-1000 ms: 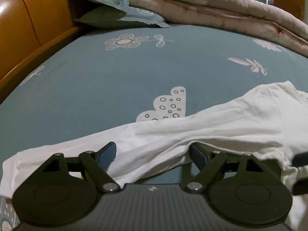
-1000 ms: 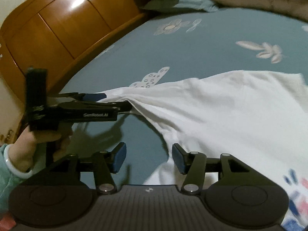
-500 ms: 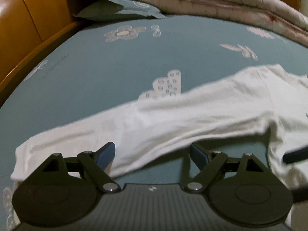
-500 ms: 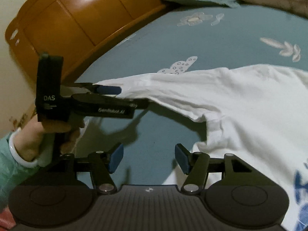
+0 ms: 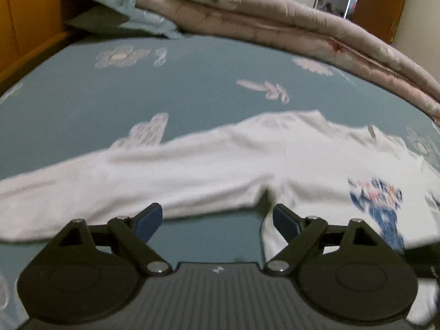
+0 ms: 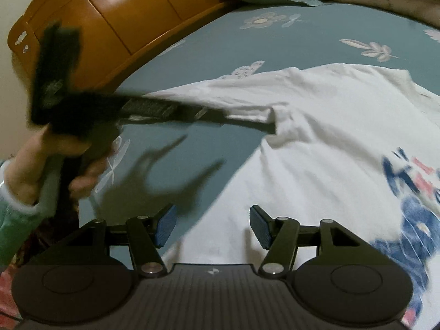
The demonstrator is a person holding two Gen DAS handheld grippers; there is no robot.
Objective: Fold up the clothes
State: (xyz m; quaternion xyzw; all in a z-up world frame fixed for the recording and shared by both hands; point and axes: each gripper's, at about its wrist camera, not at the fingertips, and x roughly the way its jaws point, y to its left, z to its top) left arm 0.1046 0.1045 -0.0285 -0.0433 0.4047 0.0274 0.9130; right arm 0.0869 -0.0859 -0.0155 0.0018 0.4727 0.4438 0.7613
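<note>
A white long-sleeved shirt (image 5: pixel 247 159) with a blue and red print (image 5: pixel 382 200) lies spread on the teal bed sheet (image 5: pixel 165 93); its sleeve stretches out to the left. My left gripper (image 5: pixel 217 220) is open and empty, just in front of the armpit fold. In the right wrist view the shirt (image 6: pixel 316 143) fills the right side and the left gripper (image 6: pixel 236 118) shows blurred across the sleeve, held by a hand (image 6: pixel 55 165). My right gripper (image 6: pixel 213 224) is open and empty over the shirt's side edge.
A folded pinkish quilt (image 5: pixel 302 30) and a teal pillow (image 5: pixel 143 22) lie along the far side of the bed. An orange wooden headboard (image 6: pixel 115 24) runs along the left.
The left gripper has let go of the sleeve, pulled back and swung to the right; the sleeve now lies flat. The right gripper has moved right over the shirt body.
</note>
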